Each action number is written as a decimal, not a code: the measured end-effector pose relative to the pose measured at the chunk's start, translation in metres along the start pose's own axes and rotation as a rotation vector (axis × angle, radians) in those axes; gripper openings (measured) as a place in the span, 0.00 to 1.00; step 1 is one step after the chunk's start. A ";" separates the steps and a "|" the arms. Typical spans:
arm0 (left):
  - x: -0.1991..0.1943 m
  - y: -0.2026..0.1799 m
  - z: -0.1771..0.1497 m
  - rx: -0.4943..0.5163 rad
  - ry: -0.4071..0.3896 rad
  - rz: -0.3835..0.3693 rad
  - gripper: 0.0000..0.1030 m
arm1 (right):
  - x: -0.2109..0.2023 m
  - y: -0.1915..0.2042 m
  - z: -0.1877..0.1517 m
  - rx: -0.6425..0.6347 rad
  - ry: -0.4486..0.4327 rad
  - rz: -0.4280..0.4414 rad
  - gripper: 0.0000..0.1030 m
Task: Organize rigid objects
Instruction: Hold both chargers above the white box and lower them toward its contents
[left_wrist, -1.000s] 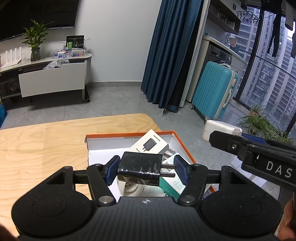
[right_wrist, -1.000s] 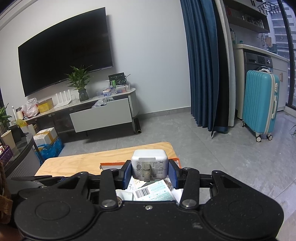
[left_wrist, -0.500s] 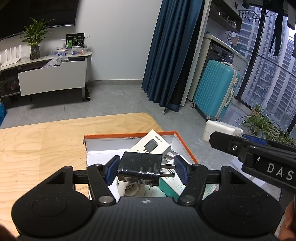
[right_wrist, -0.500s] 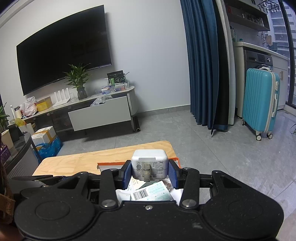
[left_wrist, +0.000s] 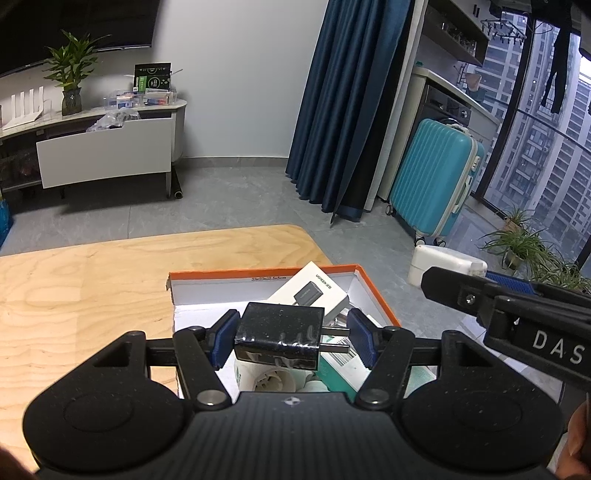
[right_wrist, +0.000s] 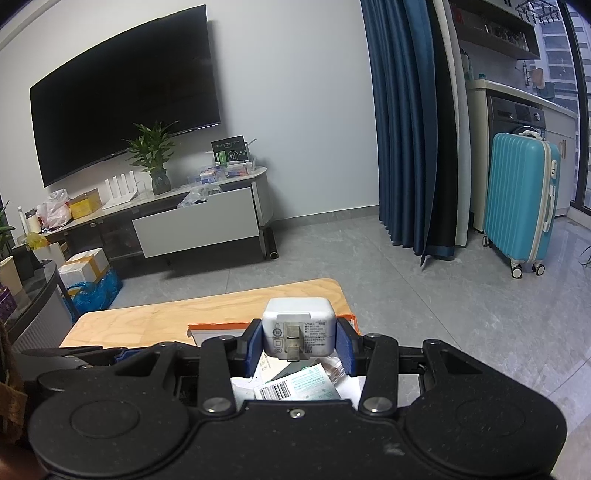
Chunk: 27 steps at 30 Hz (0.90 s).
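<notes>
My left gripper is shut on a black charger, whose metal prongs point right against the right pad. It hangs over an orange-rimmed white box on the wooden table. In the box lie a white charger carton, a green-and-white packet and a round white socket piece. My right gripper is shut on a white charger with folded prongs facing the camera, above the same box. The right gripper's arm shows at the right of the left wrist view.
The table's far edge ends over a grey tiled floor. Beyond stand a TV cabinet with a plant, blue curtains and a teal suitcase. A white container sits on the floor right of the table.
</notes>
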<state>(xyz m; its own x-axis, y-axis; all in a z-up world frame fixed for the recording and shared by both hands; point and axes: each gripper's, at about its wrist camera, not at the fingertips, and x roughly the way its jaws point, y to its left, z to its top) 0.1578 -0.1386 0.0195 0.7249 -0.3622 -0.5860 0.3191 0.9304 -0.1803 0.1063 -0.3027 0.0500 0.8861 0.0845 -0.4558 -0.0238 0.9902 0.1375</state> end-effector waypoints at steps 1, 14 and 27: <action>0.000 0.000 0.000 0.000 0.001 0.001 0.62 | 0.001 -0.001 -0.001 0.000 0.002 -0.002 0.49; 0.007 0.005 0.003 -0.010 0.017 0.008 0.62 | 0.018 -0.005 -0.001 0.006 0.027 -0.017 0.49; 0.016 0.011 0.006 -0.016 0.026 0.012 0.62 | 0.027 -0.002 0.006 0.000 0.041 -0.019 0.49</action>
<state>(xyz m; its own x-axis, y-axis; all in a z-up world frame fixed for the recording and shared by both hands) 0.1764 -0.1341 0.0130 0.7125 -0.3498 -0.6083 0.3004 0.9355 -0.1860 0.1329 -0.3029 0.0433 0.8669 0.0701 -0.4936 -0.0072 0.9917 0.1281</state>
